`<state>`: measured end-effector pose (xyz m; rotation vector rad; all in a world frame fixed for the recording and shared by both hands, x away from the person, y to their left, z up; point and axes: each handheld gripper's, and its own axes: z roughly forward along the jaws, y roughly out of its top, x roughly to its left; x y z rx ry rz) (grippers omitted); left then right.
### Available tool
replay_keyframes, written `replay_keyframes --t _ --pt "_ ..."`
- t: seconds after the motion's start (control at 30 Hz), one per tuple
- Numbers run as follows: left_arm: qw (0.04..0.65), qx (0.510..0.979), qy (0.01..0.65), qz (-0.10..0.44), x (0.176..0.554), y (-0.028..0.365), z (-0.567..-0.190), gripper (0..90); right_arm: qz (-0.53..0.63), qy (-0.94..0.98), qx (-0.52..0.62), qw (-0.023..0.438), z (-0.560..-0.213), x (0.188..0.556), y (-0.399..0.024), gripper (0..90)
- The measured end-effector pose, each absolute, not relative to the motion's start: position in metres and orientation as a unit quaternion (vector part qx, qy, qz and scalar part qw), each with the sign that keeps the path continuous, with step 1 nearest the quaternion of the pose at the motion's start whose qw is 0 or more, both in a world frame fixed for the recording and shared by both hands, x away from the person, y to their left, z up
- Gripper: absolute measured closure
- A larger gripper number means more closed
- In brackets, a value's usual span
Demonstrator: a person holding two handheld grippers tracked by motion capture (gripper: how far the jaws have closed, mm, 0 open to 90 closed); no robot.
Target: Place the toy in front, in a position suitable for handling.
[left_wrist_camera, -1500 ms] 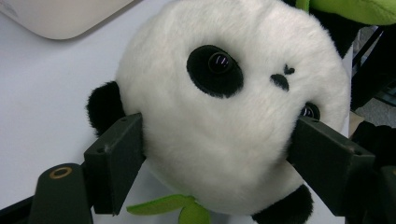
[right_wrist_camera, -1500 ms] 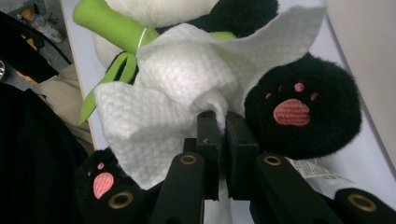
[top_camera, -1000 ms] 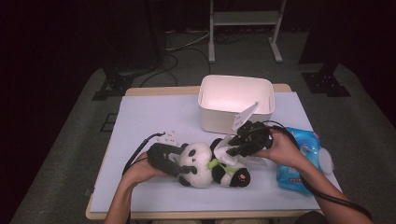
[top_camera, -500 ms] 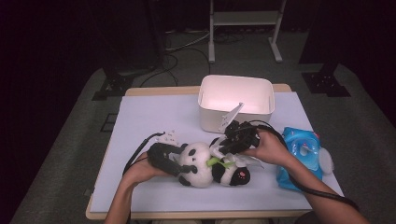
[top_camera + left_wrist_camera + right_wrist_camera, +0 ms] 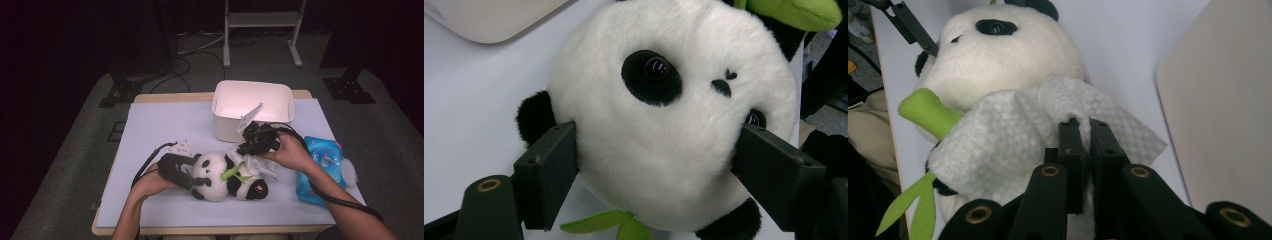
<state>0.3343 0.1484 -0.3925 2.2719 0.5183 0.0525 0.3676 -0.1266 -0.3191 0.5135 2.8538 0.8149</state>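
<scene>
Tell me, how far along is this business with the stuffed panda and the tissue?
Done: the left gripper clamps the black-and-white plush panda's head, steadying it on the pale table cover. In hand: the right gripper, whose jaws have just been closing, has pinched the white quilted tissue lying over the panda's body. Left, probably: the wiping itself; the white plastic bin stands behind, its part unclear.

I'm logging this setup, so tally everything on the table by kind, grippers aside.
Plush panda: 1
White paper towel: 1
White bin: 1
Blue tissue pack: 1
Total: 4
</scene>
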Motion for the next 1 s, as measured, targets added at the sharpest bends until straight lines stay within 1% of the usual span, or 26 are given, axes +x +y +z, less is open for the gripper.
replay_keyframes --t 0.13,0.33,0.53,0.73,1.0 --pt "0.394 0.896 0.204 0.022 0.334 0.148 -0.392 19.4 0.273 0.943 0.175 0.07 -0.315 0.367 -0.134 85.4" --pt "0.394 0.896 0.204 0.023 0.334 0.147 -0.392 19.4 0.285 0.937 0.19 0.072 -0.308 0.366 -0.157 85.6" --pt "0.394 0.896 0.205 0.021 0.334 0.148 -0.392 19.3 0.289 0.931 0.209 0.073 -0.309 0.361 -0.177 85.6" --pt "0.393 0.896 0.205 0.022 0.334 0.147 -0.392 19.4 0.299 0.926 0.222 0.06 -0.317 0.359 -0.192 85.6" --pt "0.393 0.896 0.205 0.02 0.335 0.148 -0.392 19.3 0.303 0.928 0.217 0.032 -0.331 0.35 -0.189 85.6"
